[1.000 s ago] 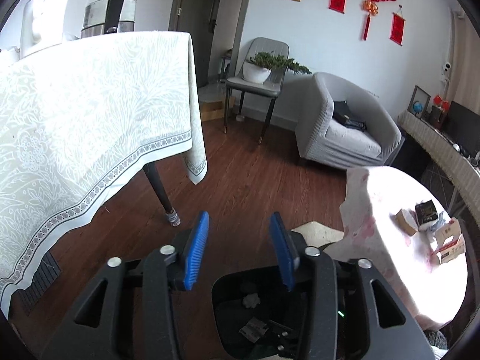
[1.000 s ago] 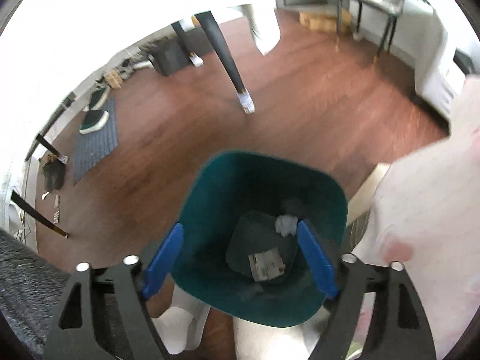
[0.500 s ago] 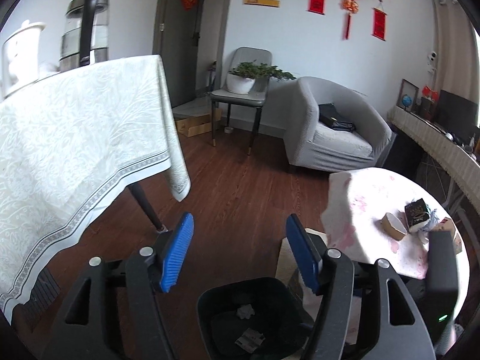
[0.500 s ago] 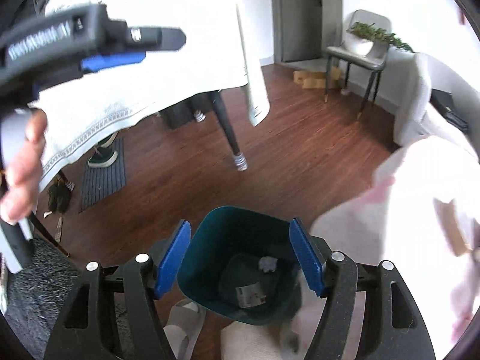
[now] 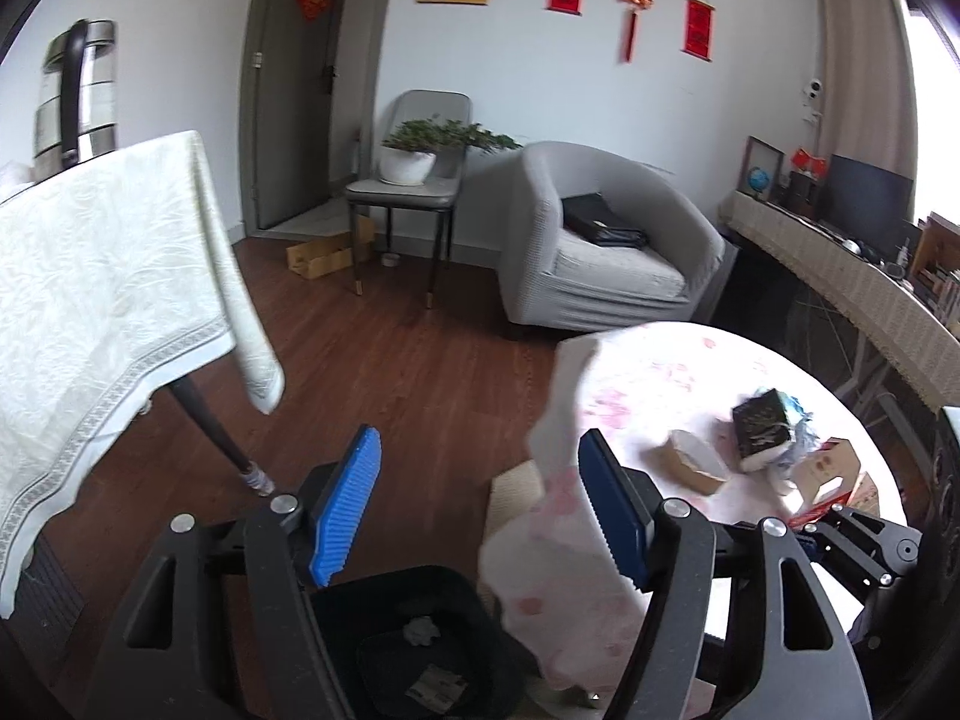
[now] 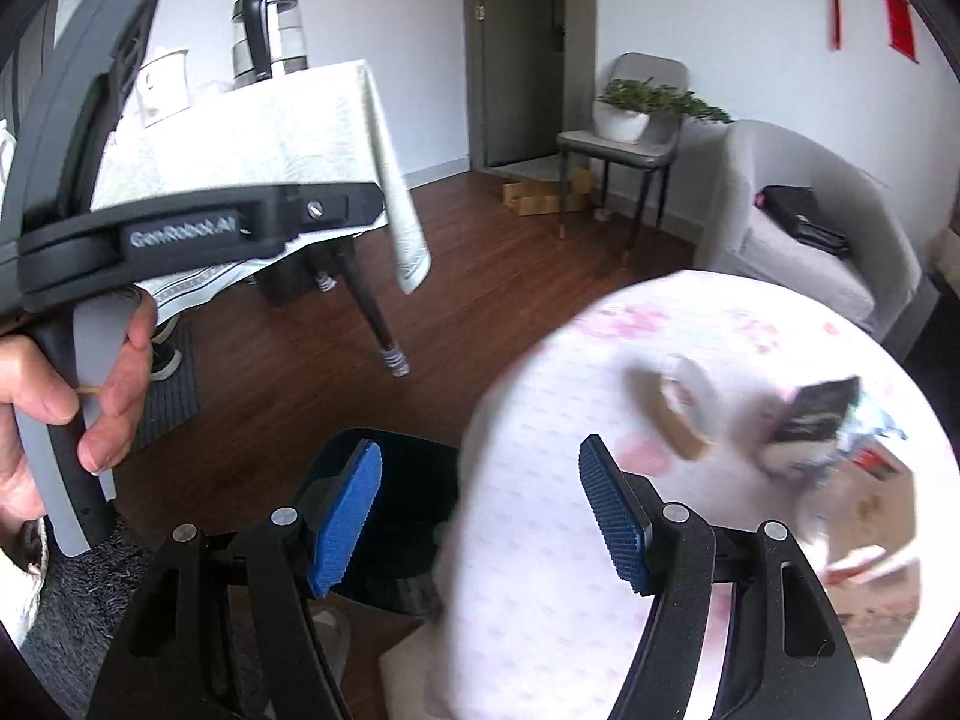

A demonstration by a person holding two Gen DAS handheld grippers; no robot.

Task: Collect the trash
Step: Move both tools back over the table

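Fingers on the left gripper (image 5: 477,510) are spreading wider, blue pads apart with nothing pinched between them; only the hanging edge of the pink-flowered cloth shows in the gap. The right gripper (image 6: 480,516) also stands open and empty, its fingers parted over the round bench (image 6: 600,540).

Using that round bench as the mark: on its far side lies the trash, a small brown cardboard tray (image 5: 696,461), a dark packet (image 5: 761,426) just beside it, crumpled bluish wrapping (image 5: 801,420) behind that and a red-and-tan carton (image 5: 831,474) near the rim. In the right wrist view these are blurred. Down beside the bench, on the floor, sits the dark bin (image 5: 420,648) with a white paper wad (image 5: 420,631) and a printed scrap (image 5: 436,687) inside. A hand (image 6: 66,396) grips the left gripper's handle.
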